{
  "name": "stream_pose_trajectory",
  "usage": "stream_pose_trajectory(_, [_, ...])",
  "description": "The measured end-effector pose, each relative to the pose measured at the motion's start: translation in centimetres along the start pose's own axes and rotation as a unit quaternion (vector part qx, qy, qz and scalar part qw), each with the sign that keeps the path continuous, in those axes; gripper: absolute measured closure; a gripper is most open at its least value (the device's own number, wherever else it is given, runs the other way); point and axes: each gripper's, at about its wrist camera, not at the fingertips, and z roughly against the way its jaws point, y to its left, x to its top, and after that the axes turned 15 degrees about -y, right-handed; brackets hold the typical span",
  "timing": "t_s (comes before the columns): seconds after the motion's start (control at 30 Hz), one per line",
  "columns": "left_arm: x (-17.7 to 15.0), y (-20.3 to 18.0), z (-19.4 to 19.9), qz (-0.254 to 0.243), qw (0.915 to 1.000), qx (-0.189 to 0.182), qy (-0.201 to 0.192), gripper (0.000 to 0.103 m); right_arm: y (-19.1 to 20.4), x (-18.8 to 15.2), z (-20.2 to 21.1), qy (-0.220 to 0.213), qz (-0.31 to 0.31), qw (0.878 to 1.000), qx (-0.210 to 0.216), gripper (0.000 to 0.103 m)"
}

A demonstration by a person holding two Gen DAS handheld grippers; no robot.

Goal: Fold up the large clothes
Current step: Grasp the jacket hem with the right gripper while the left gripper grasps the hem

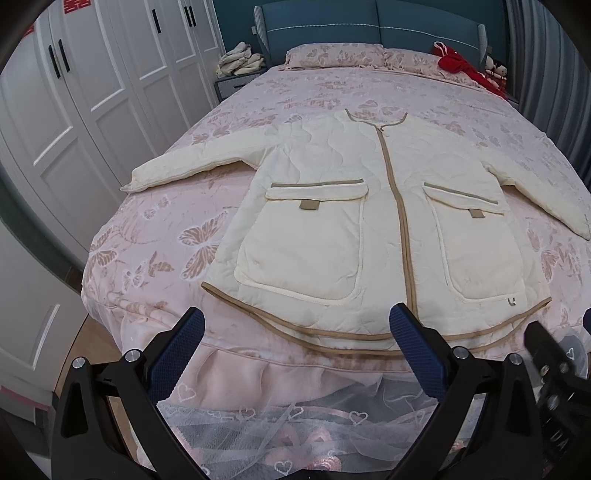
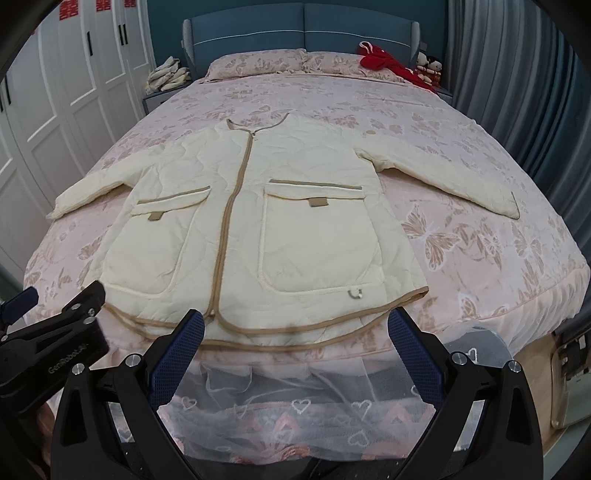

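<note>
Jacket (image 1: 332, 221) flat on bed (image 1: 166, 240): soft, bulky, likely floppy; take sleeve cuffs. Both grippers' fingers (image 1: 417, 347) wide open, empty.

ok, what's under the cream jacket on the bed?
The cream jacket lies flat, front up, zipped, on the pink butterfly bedspread, which shows all around it. Its hem reaches the bed's near edge. Whether anything else lies beneath is hidden by the jacket.

Pink bed (image 1: 295, 92), blue headboard (image 1: 369, 33), white wardrobe (image 1: 92, 74), perhaps grey curtain (image 2: 517, 74).
</note>
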Motion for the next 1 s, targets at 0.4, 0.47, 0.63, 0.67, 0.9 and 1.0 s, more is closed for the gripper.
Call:
stream_pose_trajectory(0.4, [2.3, -0.3, -6.4, 0.024, 0.9987, -0.025, 0.039, 0.005, -17.8, 5.1, -9.6, -0.022, -0.158, 0.984, -0.078, 0.005])
stream_pose_trajectory(0.47, [2.8, -0.5, -7.5, 0.028, 0.9987, -0.021, 0.038, 0.005, -21.9, 6.0, -11.7, -0.031, -0.187, 0.977, -0.096, 0.005])
stream_pose_trajectory(0.63, [4.1, -1.1, -11.1, 0.057, 0.9974, -0.011, 0.043, 0.005, -33.2, 7.2, -18.0, -0.039, -0.267, 0.951, -0.149, 0.005])
stream_pose_trajectory(0.67, [4.3, -1.3, -11.6, 0.060, 0.9972, -0.008, 0.044, 0.005, -34.4, 7.1, -18.7, -0.036, -0.274, 0.948, -0.159, 0.005])
stream_pose_trajectory(0.9, [6.0, -3.1, -15.8, 0.022, 0.9985, 0.014, 0.048, 0.005, -44.9, 6.2, -25.0, -0.022, -0.364, 0.904, -0.222, 0.005])
stream_pose_trajectory(1.0, [6.5, -3.2, -17.7, 0.024, 0.9980, 0.008, 0.058, 0.005, -47.2, 5.5, -26.5, -0.022, -0.402, 0.886, -0.231, 0.007])
